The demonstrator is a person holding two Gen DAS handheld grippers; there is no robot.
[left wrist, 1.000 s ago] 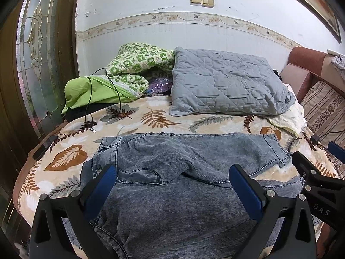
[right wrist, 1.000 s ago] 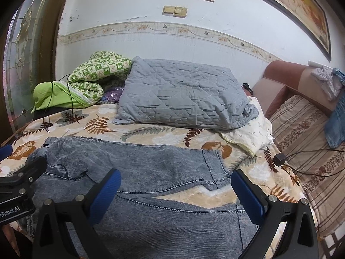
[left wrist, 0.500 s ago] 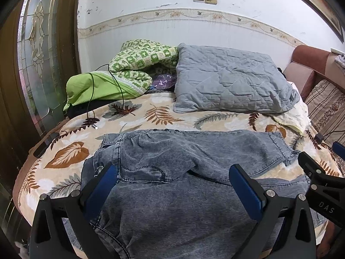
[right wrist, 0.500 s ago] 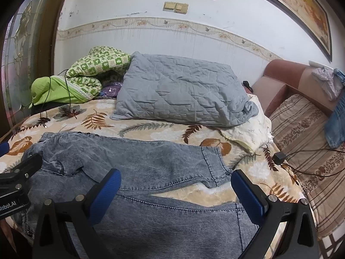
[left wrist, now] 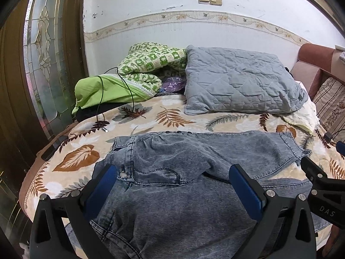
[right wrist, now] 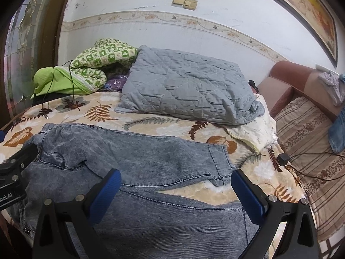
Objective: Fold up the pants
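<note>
Grey-blue denim pants point(left wrist: 172, 172) lie spread across the leaf-print bed cover point(left wrist: 75, 157), waist to the left, legs running right. In the right wrist view the far leg point(right wrist: 151, 151) ends in a cuff, and the near leg point(right wrist: 172, 215) lies below it. My left gripper point(left wrist: 172, 185) hovers open above the waist and seat, nothing between its blue pads. My right gripper point(right wrist: 176, 190) hovers open over the legs, also empty. Each gripper's black body shows at the edge of the other's view.
A grey quilted pillow point(left wrist: 239, 84) and a green patterned blanket point(left wrist: 151, 64) lie at the back by the wall. A black cable with a plug point(left wrist: 103, 127) trails on the cover at left. A charger and cord point(right wrist: 284, 159) rest at right beside a striped sofa point(right wrist: 308, 142).
Both grippers have drawn back and risen a little, so the pants and bed sit slightly lower and farther in view. The pants have not moved, and both grippers stay open.
</note>
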